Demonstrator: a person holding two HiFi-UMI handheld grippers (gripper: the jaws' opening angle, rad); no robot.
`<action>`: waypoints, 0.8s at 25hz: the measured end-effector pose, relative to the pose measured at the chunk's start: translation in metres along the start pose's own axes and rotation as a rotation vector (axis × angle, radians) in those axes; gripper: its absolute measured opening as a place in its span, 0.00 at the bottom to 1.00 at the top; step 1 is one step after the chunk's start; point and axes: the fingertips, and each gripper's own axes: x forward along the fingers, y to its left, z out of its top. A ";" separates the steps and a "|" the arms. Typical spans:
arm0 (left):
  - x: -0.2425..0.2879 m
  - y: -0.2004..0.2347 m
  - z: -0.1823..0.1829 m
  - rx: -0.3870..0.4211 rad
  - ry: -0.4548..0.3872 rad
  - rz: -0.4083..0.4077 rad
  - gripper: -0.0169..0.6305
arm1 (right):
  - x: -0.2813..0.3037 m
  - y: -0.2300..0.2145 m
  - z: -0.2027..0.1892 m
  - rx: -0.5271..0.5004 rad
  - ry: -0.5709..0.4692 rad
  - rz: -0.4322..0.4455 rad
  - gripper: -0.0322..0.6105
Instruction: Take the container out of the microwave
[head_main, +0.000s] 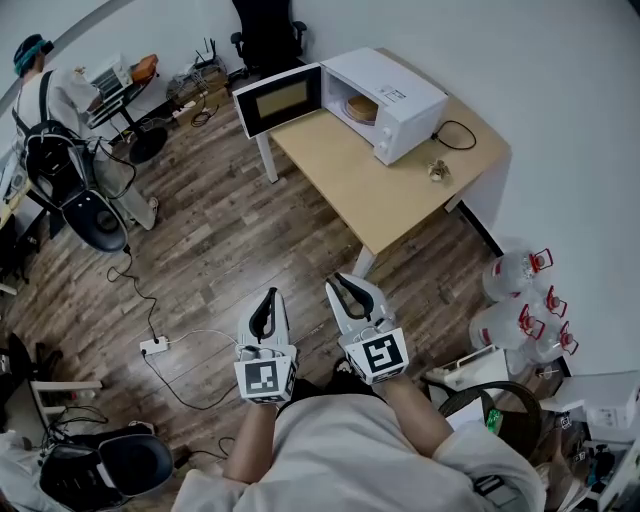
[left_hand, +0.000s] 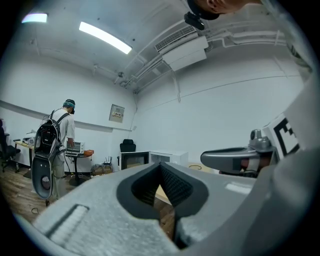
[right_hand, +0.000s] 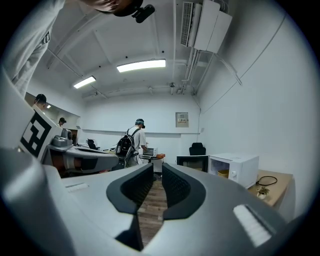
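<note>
Head view: the approach step. The left gripper (head_main: 268, 296) and right gripper (head_main: 336, 284) are well short of the table (head_main: 400, 200). The container (head_main: 362, 108) sits flat inside the open microwave (head_main: 395, 95); it looks round, with no clear long axis.

Left gripper view: the jaws meet at the tips, empty.

Right gripper view: the jaws are a slit apart, empty. Next, I judge, comes reaching in and opening wider.
</note>
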 end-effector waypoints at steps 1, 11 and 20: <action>0.003 -0.005 0.000 0.000 0.002 0.001 0.03 | -0.002 -0.006 -0.001 0.005 0.000 -0.001 0.16; 0.025 -0.030 -0.004 -0.005 0.011 0.045 0.03 | -0.004 -0.047 -0.008 0.023 -0.012 0.035 0.16; 0.042 -0.002 -0.016 -0.021 0.022 0.078 0.03 | 0.028 -0.043 -0.019 0.017 0.012 0.071 0.16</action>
